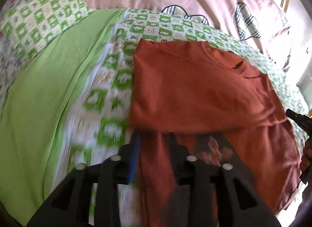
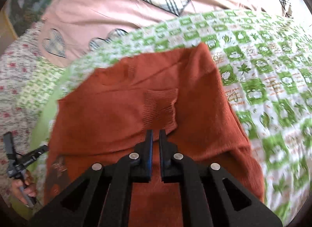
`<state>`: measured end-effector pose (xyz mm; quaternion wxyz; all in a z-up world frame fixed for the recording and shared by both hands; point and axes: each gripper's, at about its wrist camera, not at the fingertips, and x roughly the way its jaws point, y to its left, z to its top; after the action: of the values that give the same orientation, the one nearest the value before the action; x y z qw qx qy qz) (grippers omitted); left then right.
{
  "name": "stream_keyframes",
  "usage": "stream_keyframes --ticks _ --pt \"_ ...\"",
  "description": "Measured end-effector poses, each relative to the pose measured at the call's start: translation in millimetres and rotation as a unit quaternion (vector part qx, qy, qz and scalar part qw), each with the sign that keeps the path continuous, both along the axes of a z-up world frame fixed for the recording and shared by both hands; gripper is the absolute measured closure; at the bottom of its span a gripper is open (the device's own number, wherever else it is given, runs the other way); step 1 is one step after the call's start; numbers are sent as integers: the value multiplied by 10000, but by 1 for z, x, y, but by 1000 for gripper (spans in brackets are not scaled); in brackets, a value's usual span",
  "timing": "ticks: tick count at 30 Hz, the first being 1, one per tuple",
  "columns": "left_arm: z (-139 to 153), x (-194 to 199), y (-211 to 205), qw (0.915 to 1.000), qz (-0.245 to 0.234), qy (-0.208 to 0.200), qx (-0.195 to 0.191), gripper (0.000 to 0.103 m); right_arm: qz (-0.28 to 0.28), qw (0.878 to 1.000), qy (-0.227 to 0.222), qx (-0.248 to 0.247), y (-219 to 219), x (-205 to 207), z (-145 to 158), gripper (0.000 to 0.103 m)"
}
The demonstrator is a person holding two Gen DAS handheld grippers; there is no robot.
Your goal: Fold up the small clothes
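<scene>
The left gripper (image 1: 154,139) has its fingers parted, gripping nothing; the right gripper (image 2: 155,135) stands nearly closed, empty. Just beyond both lies the sweater (image 2: 136,100) on the bed (image 2: 273,70) (sides already folded in); the crosswise fold seems left.

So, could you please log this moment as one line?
sweater part-folded on bed | left gripper open | right gripper narrow gap, grip unclear

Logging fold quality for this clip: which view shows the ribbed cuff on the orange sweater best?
The right wrist view. The ribbed cuff lies near the centre there, fairly sharp, just ahead of the right tool, on the rust-orange sweater. The left wrist view shows the sweater folded and partly blurred; I cannot pick out the cuff there.
</scene>
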<state>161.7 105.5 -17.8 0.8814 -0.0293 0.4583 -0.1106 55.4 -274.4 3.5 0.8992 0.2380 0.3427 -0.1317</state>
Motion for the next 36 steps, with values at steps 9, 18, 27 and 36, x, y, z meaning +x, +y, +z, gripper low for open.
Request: stream_keyframes --ticks 9,18,27,36 --pt "-8 -100 29 9993 194 298 -144 47 7 10000 -54 -61 31 -88 -1 55" --pt "-33 -164 27 9962 -52 628 -608 48 -87 9997 -207 127 44 -171 -13 55" --pt "-41 -197 18 9925 -437 690 -912 55 -214 9995 -121 208 37 -229 -25 53" --pt "-55 -210 12 9872 -759 871 -1095 55 339 9980 -49 525 44 -244 -50 51"
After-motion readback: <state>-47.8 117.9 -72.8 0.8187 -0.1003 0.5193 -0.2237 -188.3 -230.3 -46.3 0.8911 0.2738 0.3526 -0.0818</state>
